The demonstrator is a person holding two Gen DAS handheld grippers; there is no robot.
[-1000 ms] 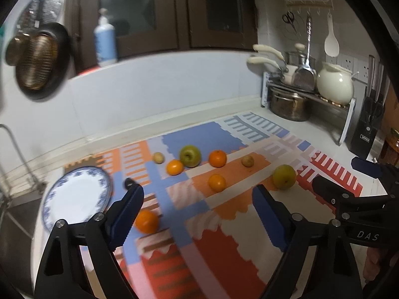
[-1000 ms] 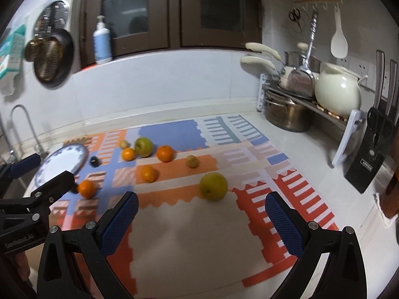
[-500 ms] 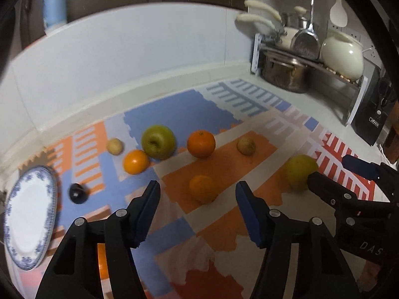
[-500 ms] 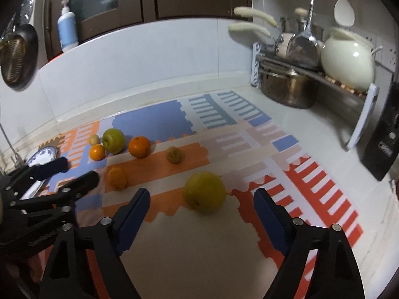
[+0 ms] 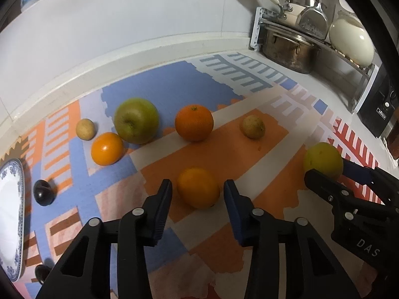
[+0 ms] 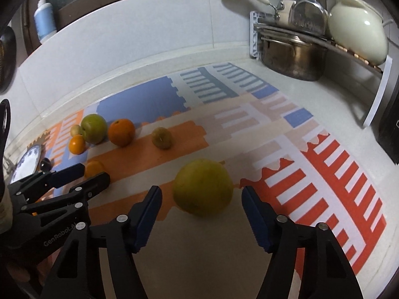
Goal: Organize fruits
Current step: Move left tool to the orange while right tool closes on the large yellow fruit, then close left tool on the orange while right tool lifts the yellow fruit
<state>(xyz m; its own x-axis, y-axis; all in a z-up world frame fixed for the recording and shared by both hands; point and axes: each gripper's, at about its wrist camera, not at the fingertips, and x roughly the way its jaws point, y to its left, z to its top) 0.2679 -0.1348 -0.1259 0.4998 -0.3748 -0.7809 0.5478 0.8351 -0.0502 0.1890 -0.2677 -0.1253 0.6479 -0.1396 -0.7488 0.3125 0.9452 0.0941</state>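
Your left gripper (image 5: 198, 191) jaws are closing around the orange (image 5: 198, 187), your right gripper (image 6: 202, 199) jaws around the yellow citrus (image 6: 202, 186); neither is gripped yet. An off-centre squeeze could roll either fruit away.

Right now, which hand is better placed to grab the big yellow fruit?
The right. Its hand-held gripper already has the big yellow fruit between its closing fingers, not yet touching. The left hand-held gripper is closing around an orange farther left, nearer the plate.

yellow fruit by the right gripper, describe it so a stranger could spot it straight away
On the patterned mat, look toward the end with red and white stripes. The yellow fruit lies at that patch's edge, alone. It is the largest fruit, pale yellow, unlike the oranges.
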